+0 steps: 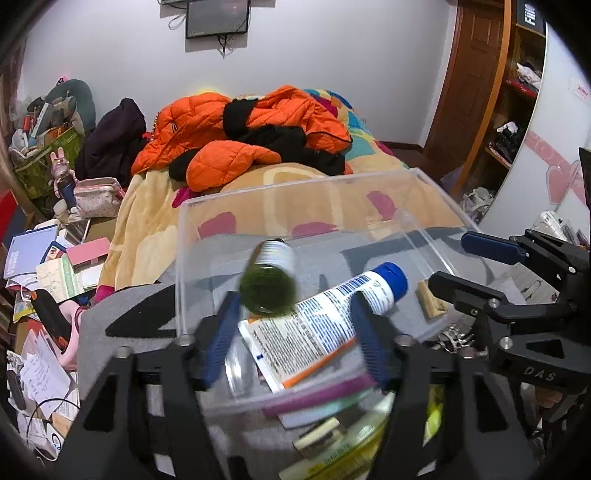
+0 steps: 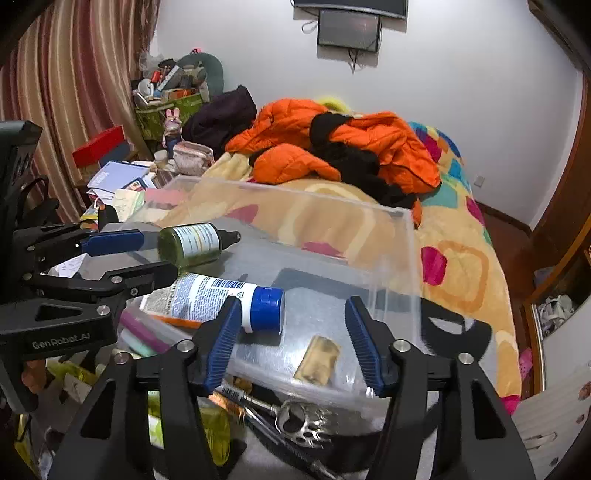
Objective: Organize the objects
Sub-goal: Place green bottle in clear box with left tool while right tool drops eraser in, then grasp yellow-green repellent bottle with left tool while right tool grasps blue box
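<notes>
left wrist view: tube (image 1: 325, 325) already in clear bin (image 1: 295, 192); green bottle (image 1: 269, 284) dropping from spread left gripper (image 1: 293, 336); right gripper (image 2: 295, 343) open; keys (image 2: 301, 421) remain outside.

You have one clear plastic bin (image 2: 402, 258) in front of you. With it you can count two containers: one green bottle (image 2: 188, 243) with a black spray top and one white tube (image 2: 221, 299) with a blue cap. One small tan block (image 2: 319, 360) lies at the bin's near side. You hold two tools, the left tool (image 1: 295, 332) and the right tool (image 2: 291, 345), each with two blue-padded fingers. Below the bin you see one metal skull-shaped piece (image 2: 301, 421) and what may be two or three pens (image 2: 240, 397), too blurred to count surely. On the bed (image 2: 461, 266) lies one orange jacket (image 2: 343, 144). One dark screen (image 2: 349, 31) hangs on the wall.
</notes>
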